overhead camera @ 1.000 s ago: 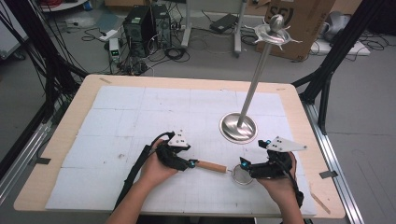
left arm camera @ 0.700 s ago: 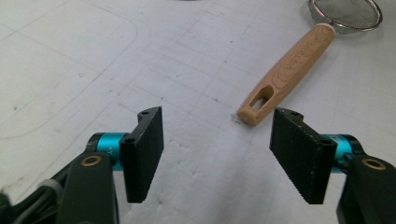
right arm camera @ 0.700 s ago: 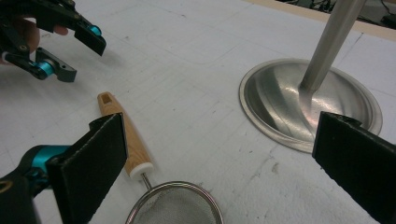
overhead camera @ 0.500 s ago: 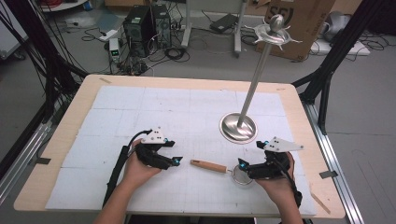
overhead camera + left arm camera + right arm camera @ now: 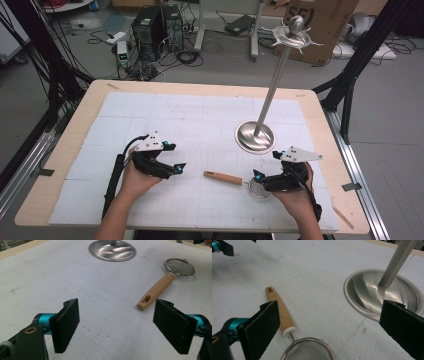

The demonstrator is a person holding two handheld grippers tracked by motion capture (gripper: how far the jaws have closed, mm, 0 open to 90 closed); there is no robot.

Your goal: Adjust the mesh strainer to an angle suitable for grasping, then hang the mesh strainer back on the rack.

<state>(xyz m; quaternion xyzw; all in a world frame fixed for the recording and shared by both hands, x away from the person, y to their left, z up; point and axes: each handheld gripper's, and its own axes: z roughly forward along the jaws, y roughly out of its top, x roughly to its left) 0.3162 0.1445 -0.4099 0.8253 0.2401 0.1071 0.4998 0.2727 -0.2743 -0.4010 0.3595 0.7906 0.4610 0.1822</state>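
A small strainer lies flat on the white mat, its wooden handle [image 5: 223, 177] pointing left and its mesh bowl [image 5: 258, 188] to the right. My left gripper [image 5: 177, 168] is open, a short way left of the handle's end and not touching it. In the left gripper view the handle [image 5: 156, 291] and the mesh bowl [image 5: 179, 267] lie ahead of the wide-apart jaws. My right gripper [image 5: 257, 176] hovers open over the bowl. In the right gripper view the handle [image 5: 279, 312] passes by the left jaw, and the bowl [image 5: 308, 350] sits low between both.
A tall metal stand rises from a round base [image 5: 255, 136] just behind the strainer, with hooks at its top [image 5: 295, 35]. That base [image 5: 372, 295] lies close ahead of the right jaw. A black cable [image 5: 114, 177] trails by the left forearm. The table's front edge [image 5: 200, 227] is near.
My left gripper has let go of the strainer's handle end and drawn back to the left, open. The strainer and the right gripper have stayed put.
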